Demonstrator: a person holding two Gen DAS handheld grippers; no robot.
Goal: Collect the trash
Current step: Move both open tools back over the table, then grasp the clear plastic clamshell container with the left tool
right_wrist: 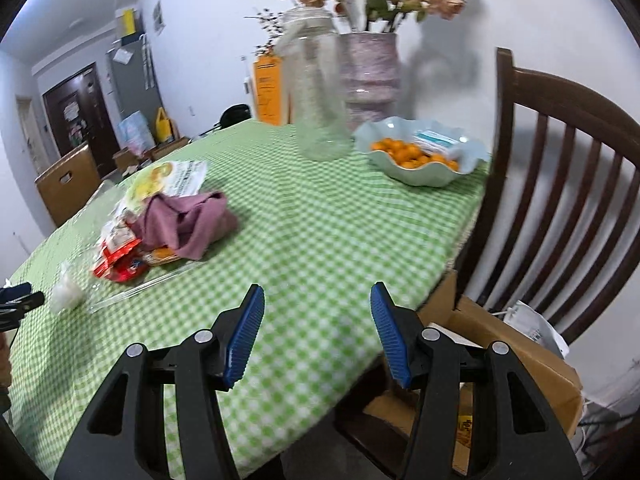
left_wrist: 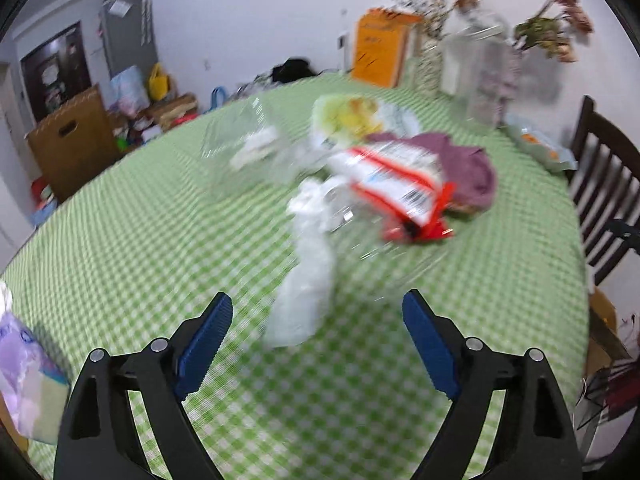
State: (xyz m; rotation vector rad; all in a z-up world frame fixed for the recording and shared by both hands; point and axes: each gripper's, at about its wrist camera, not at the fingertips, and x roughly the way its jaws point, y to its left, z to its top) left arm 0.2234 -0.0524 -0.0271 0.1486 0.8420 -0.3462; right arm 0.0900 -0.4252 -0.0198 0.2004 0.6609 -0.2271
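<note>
A heap of trash lies on the green checked tablecloth: a crumpled white tissue, a red and white snack wrapper, a yellow-green packet and clear plastic trays. A purple cloth lies on the heap. My left gripper is open and empty, with the tissue just ahead between its fingers. My right gripper is open and empty over the table's near right part. In its view the wrapper, cloth and tissue lie to the left.
A clear glass jar, a pink vase of dried flowers and a bowl of small oranges stand at the back. A dark wooden chair and a cardboard box are at the right edge. A tissue pack lies near left.
</note>
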